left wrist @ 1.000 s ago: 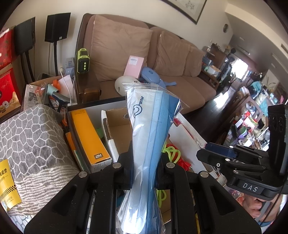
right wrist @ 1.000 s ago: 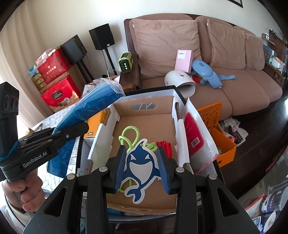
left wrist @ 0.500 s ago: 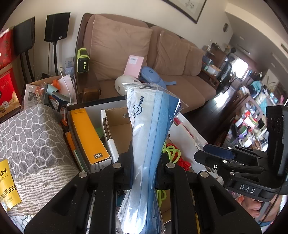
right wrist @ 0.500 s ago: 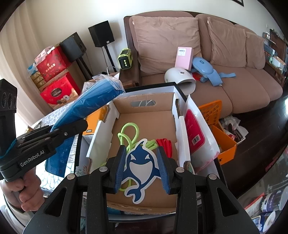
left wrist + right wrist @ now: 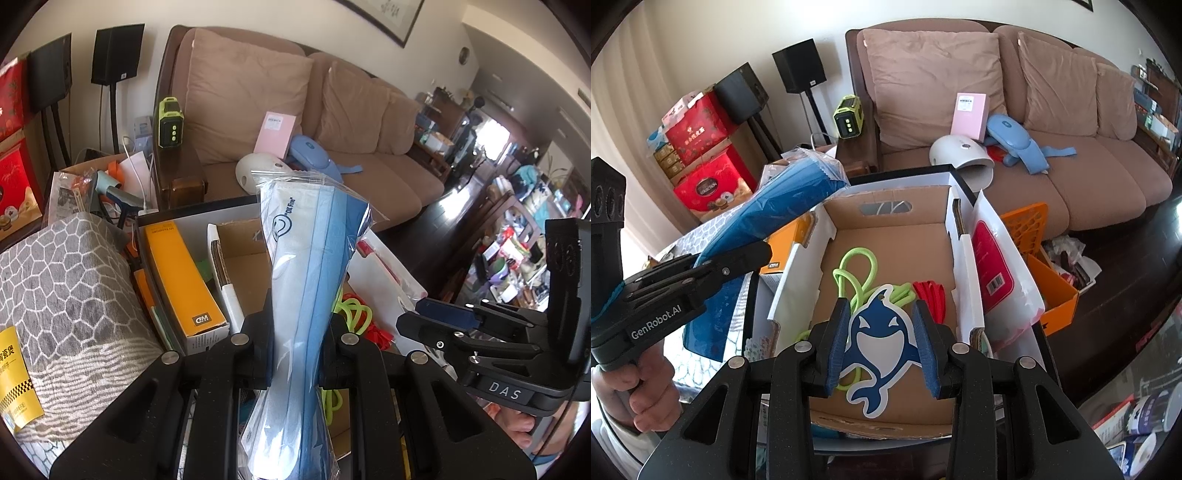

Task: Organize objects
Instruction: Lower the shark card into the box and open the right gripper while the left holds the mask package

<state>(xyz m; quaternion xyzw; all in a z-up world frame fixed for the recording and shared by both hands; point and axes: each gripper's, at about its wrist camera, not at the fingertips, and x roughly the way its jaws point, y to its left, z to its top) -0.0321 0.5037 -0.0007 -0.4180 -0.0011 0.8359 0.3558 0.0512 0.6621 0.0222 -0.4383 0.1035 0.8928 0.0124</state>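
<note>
Over cardboard box [image 5: 886,236], shark tag [image 5: 877,343] pinched btwn right claw [image 5: 882,347] pads.

Blue-white shark tag [image 5: 878,341] – lime-green cord [image 5: 857,273], red strap [image 5: 929,295], orange box [image 5: 181,280], grey honeycomb-patterned cloth [image 5: 62,280].

The left hand-held gripper [image 5: 295,341] points forward and downward, its two black fingers [image 5: 258,343] pinched close together on a clear bag of blue face masks [image 5: 310,266] that stands up between them. In the right wrist view a bare hand [image 5: 639,391] grips its handle at the lower left. The right hand-held gripper [image 5: 882,341] also tilts downward, its blue-padded fingers [image 5: 836,343] set partway apart with a blue shark-shaped tag [image 5: 879,343] clamped between the pads. Part of the hand [image 5: 524,424] holding it shows under its body in the left wrist view.
</note>
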